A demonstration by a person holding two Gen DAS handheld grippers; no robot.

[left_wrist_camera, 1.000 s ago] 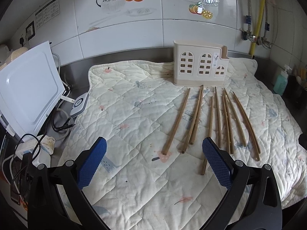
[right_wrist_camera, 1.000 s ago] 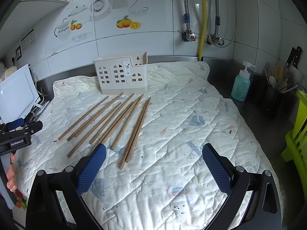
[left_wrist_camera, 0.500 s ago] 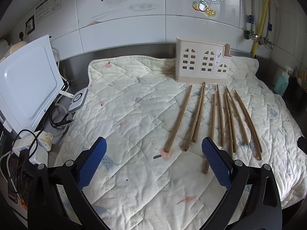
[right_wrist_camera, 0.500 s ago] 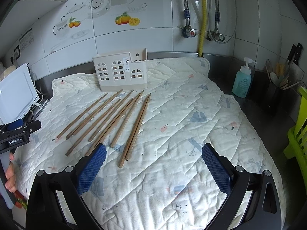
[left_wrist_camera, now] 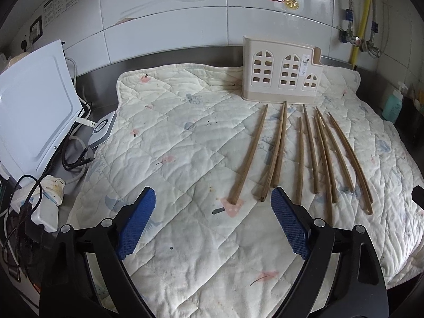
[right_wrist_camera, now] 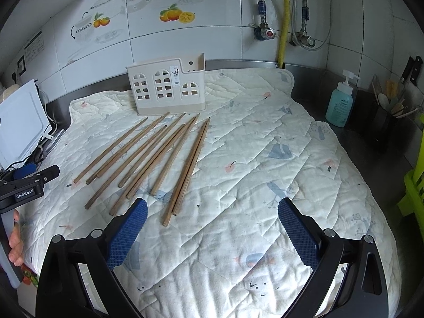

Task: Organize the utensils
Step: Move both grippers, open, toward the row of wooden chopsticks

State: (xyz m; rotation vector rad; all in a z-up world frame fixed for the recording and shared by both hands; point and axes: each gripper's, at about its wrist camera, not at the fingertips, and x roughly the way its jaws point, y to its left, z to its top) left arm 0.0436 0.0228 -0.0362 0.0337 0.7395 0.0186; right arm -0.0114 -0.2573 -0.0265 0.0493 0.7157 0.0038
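White tiled kitchen wall with fruit decals at the back, steel bench (left_wrist_camera: 169,55) underneath, and a quilted cream mat (left_wrist_camera: 185,159) spread over most of it. At the far edge of the mat stands a beige utensil holder (left_wrist_camera: 282,75) with little arched window cutouts, upright, nothing visible in it from these angles. Just in front of it lie the wooden chopsticks (left_wrist_camera: 302,156), fanned out loosely side by side on the mat, some touching or crossing each other.

Left gripper (left_wrist_camera: 212,220) hovers low over the mat, jaws closing but nothing between them, the leftmost chopstick ends lying just ahead of its pads. Right gripper (right_wrist_camera: 212,228) is spread wide and empty too, with the near ends of a chopstick pair just beyond its left pad. Teal soap bottle (right_wrist_camera: 340,103) stands off the mat on the right.
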